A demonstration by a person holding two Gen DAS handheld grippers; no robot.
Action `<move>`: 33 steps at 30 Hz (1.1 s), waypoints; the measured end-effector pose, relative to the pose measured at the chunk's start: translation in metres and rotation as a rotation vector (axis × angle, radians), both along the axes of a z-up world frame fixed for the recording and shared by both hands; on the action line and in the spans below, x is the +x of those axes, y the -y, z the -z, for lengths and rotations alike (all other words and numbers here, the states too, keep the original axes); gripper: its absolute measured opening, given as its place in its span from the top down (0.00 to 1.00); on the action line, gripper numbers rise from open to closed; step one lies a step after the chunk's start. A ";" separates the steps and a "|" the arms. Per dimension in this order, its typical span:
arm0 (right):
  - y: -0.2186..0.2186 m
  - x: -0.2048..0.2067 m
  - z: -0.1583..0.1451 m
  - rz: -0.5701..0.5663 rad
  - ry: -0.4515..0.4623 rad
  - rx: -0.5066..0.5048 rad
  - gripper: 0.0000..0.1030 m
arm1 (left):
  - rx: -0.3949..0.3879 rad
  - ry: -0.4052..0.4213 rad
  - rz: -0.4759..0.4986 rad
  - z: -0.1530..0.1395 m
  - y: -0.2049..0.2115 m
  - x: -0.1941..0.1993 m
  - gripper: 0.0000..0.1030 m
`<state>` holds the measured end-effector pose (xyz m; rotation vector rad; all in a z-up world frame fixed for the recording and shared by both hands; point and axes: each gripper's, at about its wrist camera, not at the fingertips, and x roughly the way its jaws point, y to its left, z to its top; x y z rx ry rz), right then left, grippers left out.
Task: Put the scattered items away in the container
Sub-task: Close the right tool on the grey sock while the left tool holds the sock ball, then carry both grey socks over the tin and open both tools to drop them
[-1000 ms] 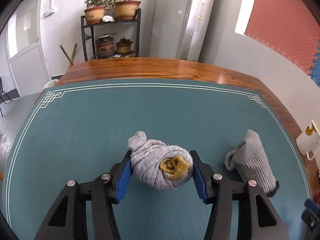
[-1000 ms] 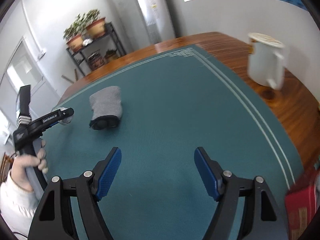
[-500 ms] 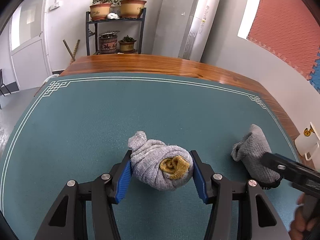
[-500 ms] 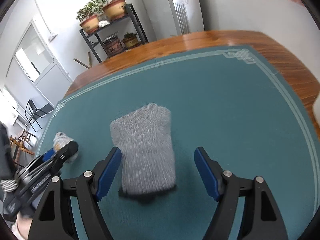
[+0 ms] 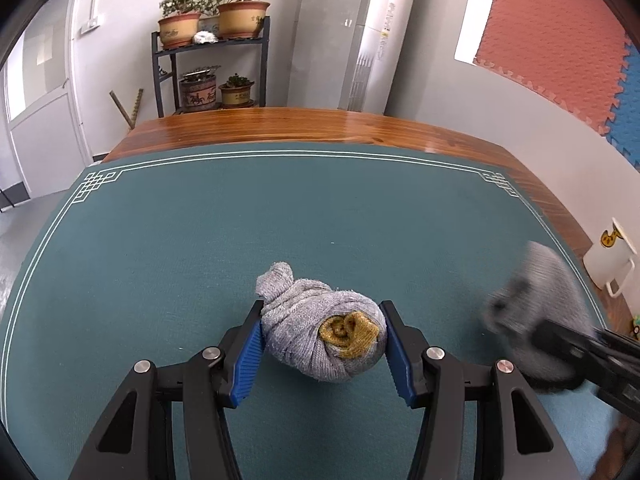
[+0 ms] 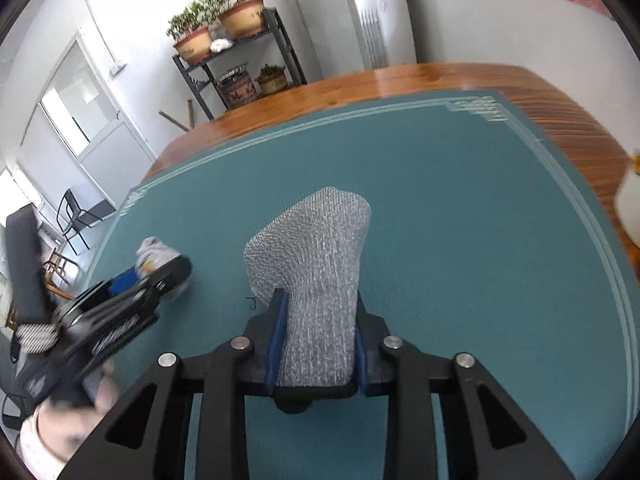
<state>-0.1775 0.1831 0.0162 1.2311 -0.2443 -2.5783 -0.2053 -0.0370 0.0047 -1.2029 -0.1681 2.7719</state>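
Right gripper [image 6: 318, 340] is closing on the folded grey sock [image 6: 316, 280], pads squeezing its near end; the sock's long axis runs straight ahead of the jaws. Left gripper [image 5: 322, 344] is clamped on the balled sock [image 5: 320, 334]. A second ago the right jaws were wide apart, with the folded sock off to their left. Container isn't in view.

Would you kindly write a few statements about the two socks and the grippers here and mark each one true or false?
1. The left gripper grips the rolled sock. True.
2. The rolled sock shows a red patch. False: the patch is mustard yellow.
3. The flat grey sock sits between the right gripper's closing jaws. True.
4. The white mug stands on the green mat. False: it stands on the bare wooden table.
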 end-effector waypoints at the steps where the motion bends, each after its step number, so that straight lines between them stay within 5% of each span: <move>1: -0.007 0.013 -0.005 0.013 -0.019 0.002 0.69 | 0.000 -0.003 0.005 -0.001 -0.002 0.002 0.45; 11: -0.142 0.165 -0.055 0.315 -0.156 -0.012 0.69 | -0.014 -0.009 0.124 -0.015 -0.056 0.041 0.45; 21: -0.282 0.292 -0.071 0.673 -0.181 0.101 0.69 | -0.023 -0.025 0.309 -0.038 -0.137 0.104 0.45; 33: -0.324 0.299 -0.037 0.680 -0.104 0.135 0.67 | -0.040 -0.053 0.505 -0.065 -0.239 0.178 0.45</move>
